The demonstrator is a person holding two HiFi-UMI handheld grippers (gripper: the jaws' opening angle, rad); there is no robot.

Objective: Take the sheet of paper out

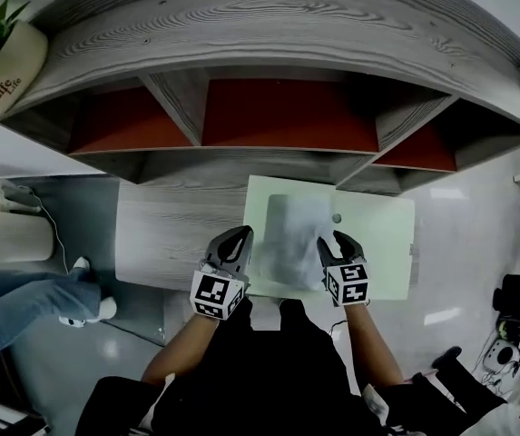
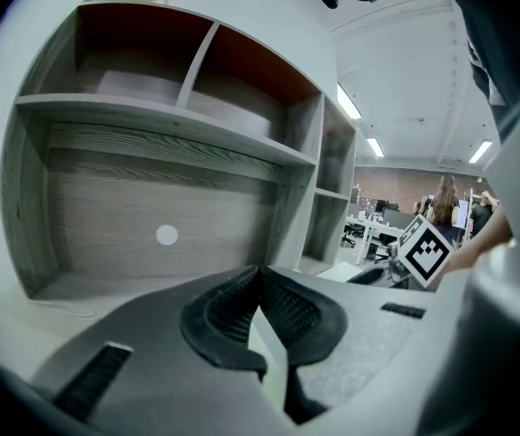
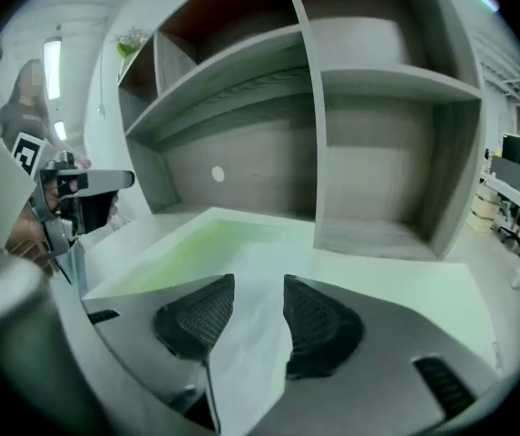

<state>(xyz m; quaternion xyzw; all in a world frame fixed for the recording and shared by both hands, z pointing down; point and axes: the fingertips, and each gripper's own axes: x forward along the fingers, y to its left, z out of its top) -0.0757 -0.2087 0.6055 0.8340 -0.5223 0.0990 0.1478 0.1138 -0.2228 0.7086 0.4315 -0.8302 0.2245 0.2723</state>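
Observation:
A pale, thin sheet of paper (image 1: 291,243) lies on a light green mat (image 1: 382,234) on the grey desk, its near edge lifted between both grippers. My left gripper (image 1: 239,239) holds the sheet's left side; in the left gripper view its jaws (image 2: 260,275) are shut on the sheet's edge (image 2: 270,357). My right gripper (image 1: 337,243) is at the sheet's right side. In the right gripper view its jaws (image 3: 260,289) stand apart, with the sheet (image 3: 250,352) lying loose between the pads, and the green mat (image 3: 387,284) spreads out beyond.
A grey wooden shelf unit (image 1: 278,25) with red-backed cubbies rises behind the desk. A potted plant (image 1: 10,62) stands on its top left. Someone's legs in jeans (image 1: 19,302) are on the floor at the left. Bare desk (image 1: 169,239) lies left of the mat.

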